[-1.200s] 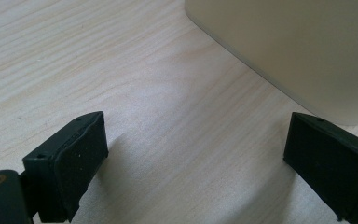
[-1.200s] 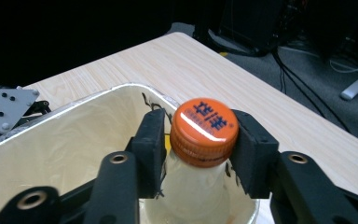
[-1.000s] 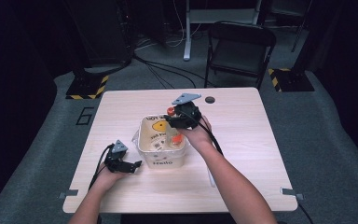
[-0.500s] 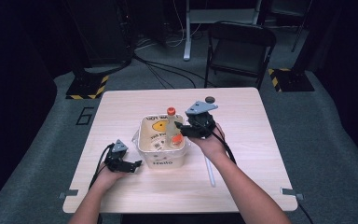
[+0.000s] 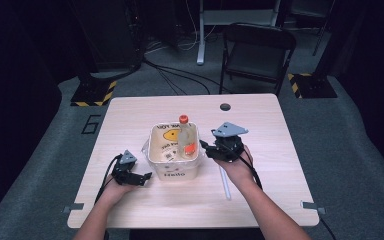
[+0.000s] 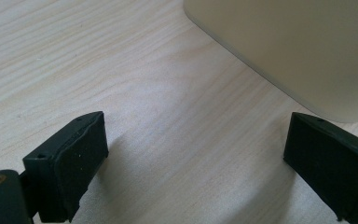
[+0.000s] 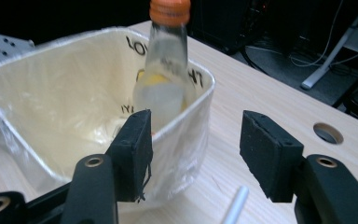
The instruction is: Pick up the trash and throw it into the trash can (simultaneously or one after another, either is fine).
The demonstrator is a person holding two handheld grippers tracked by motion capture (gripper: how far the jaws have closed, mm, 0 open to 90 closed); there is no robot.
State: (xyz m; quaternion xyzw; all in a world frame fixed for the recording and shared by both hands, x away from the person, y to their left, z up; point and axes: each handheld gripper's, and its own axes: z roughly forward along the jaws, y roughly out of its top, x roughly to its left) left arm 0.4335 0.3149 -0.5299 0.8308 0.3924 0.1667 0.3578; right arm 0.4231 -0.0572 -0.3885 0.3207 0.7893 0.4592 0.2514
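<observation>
Clear bottle (image 5: 186, 140) with orange cap is seen standing upright inside the cream tub (image 5: 166, 172) on the surface (image 5: 260, 120). Right tool (image 5: 209, 148) is held just beside the tub, jaws parted and empty. Left tool (image 5: 147, 176) is rested by the tub's other side, jaws wide apart.

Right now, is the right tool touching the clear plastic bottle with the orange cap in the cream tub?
Apart. The right gripper view shows the right tool open, with the bottle standing beyond its pads inside the tub.
</observation>
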